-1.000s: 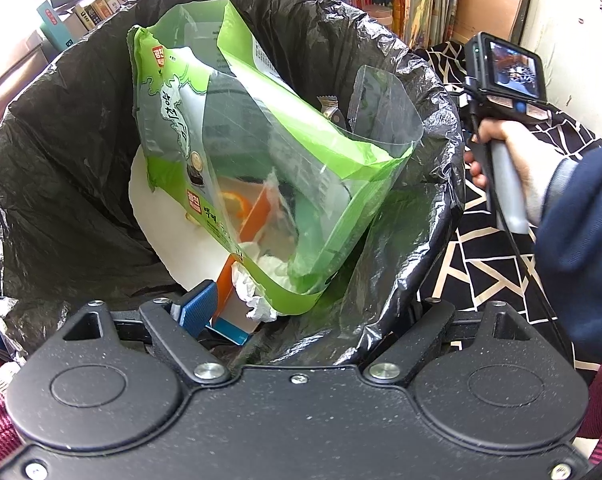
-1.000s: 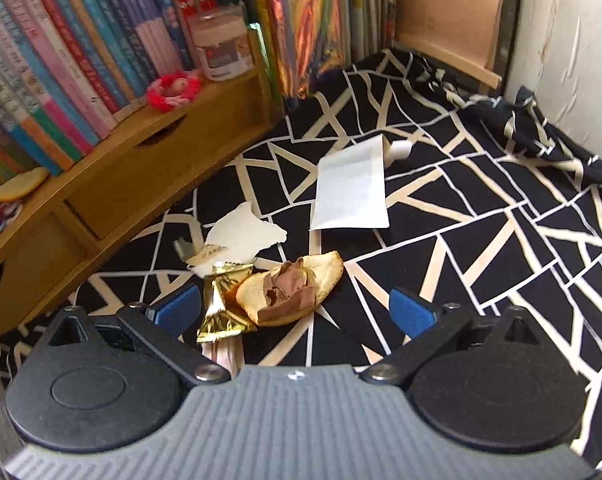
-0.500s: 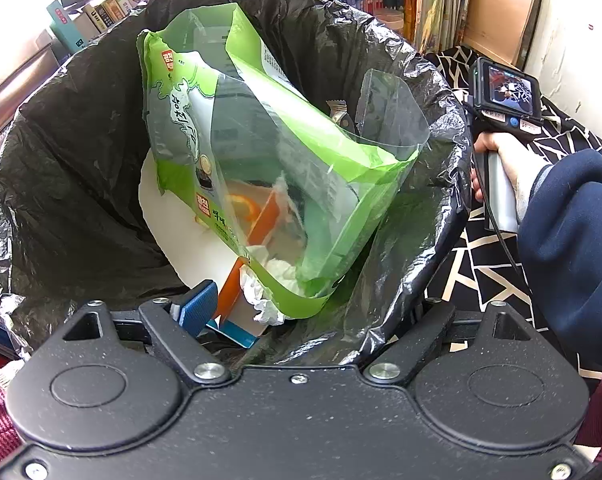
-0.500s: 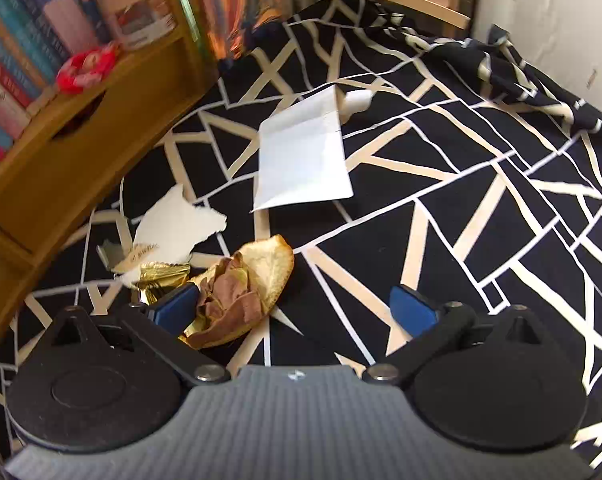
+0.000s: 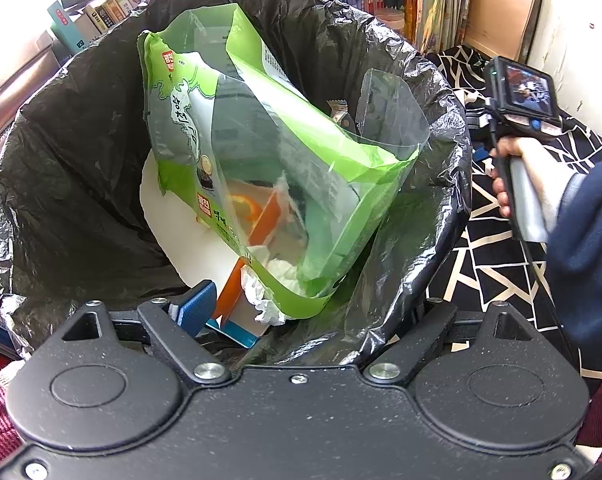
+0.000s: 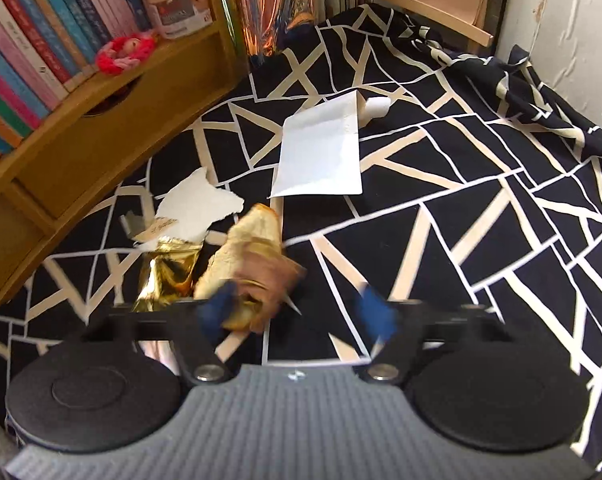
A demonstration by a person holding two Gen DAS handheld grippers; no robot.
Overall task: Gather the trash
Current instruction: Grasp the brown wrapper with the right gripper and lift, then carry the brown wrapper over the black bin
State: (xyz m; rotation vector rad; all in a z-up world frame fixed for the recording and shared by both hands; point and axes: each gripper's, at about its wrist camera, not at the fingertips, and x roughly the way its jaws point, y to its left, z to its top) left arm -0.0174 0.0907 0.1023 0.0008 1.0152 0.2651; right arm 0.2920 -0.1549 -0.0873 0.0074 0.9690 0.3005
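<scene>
**Right wrist view: tongs closing around the peel scrap**

Right wrist view first: the orange peel with a brown crumpled scrap (image 6: 253,268) sits on the black-and-cream patterned cloth (image 6: 461,208), and the right tongs (image 6: 297,314) are closing around it right now. The left blue pad (image 6: 217,312) is at the peel's near edge, the other pad off to its right over bare cloth; motion blur hides whether either pad presses yet. Just left of the peel lies a gold foil wrapper (image 6: 169,276), touching a torn white paper piece (image 6: 197,208) beyond it. Farther back rests a folded white sheet (image 6: 321,156), with a small white roll (image 6: 375,109) at its far corner. A wooden shelf unit (image 6: 101,136) with books lines the left.

Over to the left wrist view: the left tongs (image 5: 301,308) stand wide at the near rim of the black bin bag (image 5: 81,152); only one blue pad shows, and whether the rim is gripped can't be told. Inside, a green-and-clear plastic package (image 5: 269,160) leans over white and orange rubbish. To the right, a hand (image 5: 517,168) in a navy sleeve holds the other tool's handle.
</scene>
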